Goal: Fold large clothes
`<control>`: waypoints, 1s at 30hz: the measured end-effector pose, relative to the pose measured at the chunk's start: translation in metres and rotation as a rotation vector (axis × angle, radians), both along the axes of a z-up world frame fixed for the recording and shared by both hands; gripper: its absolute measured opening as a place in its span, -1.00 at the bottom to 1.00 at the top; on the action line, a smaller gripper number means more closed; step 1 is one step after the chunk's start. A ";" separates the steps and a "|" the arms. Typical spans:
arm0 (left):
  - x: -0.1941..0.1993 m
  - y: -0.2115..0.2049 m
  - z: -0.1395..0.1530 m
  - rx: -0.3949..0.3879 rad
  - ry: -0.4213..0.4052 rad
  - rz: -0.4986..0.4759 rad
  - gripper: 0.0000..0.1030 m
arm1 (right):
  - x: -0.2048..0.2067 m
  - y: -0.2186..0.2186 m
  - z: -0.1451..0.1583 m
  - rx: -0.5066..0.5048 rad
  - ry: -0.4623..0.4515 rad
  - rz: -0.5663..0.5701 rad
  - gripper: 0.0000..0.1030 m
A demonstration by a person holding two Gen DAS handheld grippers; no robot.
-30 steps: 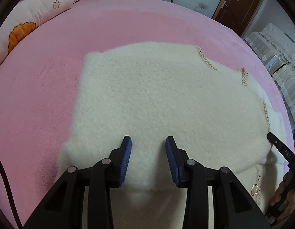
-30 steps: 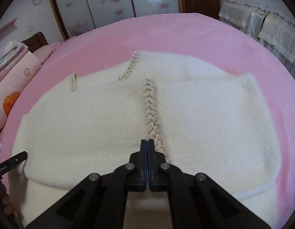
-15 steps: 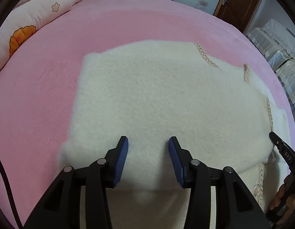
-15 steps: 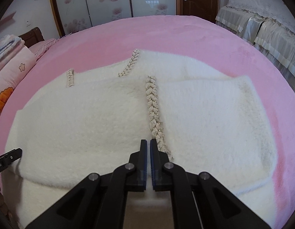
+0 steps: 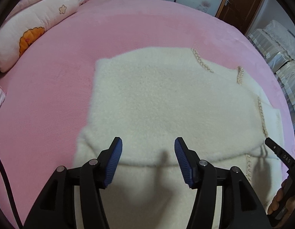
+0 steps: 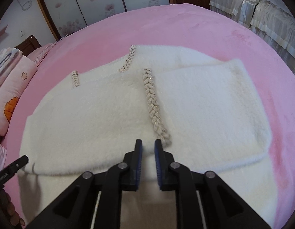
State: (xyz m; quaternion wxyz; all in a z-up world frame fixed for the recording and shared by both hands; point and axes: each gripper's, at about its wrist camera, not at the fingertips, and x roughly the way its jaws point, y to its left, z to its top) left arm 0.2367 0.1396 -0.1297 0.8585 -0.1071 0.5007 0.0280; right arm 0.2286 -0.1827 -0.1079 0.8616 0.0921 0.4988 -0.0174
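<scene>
A large cream fluffy garment (image 5: 162,99) with braided beige trim (image 6: 153,106) lies on the pink bed, its far part folded over toward me so a folded edge runs across just ahead of both grippers. It also fills the right wrist view (image 6: 101,118). My left gripper (image 5: 147,148) is wide open and empty, just above the folded edge on the garment's left side. My right gripper (image 6: 147,148) is open by a narrow gap and empty, by the near end of the trim. The right gripper's tip (image 5: 277,150) shows at the left view's right edge.
The pink bedspread (image 5: 52,87) surrounds the garment. Pillows with an orange flower print (image 5: 31,38) lie at the left. A second bed with pale covers (image 6: 261,17) stands at the right, and sliding doors (image 6: 101,2) and a wooden door (image 5: 240,2) are behind.
My right gripper has gone from shut to slightly open, releasing the garment. My left gripper has opened wider. Both have pulled back a little from the folded edge.
</scene>
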 end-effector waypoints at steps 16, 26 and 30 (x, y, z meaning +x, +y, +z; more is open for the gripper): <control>-0.105 0.007 0.105 0.037 -0.122 0.021 0.46 | -0.104 -0.016 0.124 -0.041 -0.213 0.013 -0.13; -0.188 0.004 0.137 0.080 -0.190 0.025 0.48 | -0.182 -0.016 0.165 -0.087 -0.318 0.054 0.02; -0.220 0.002 0.131 0.068 -0.180 0.026 0.50 | -0.211 -0.017 0.161 -0.101 -0.320 0.064 0.07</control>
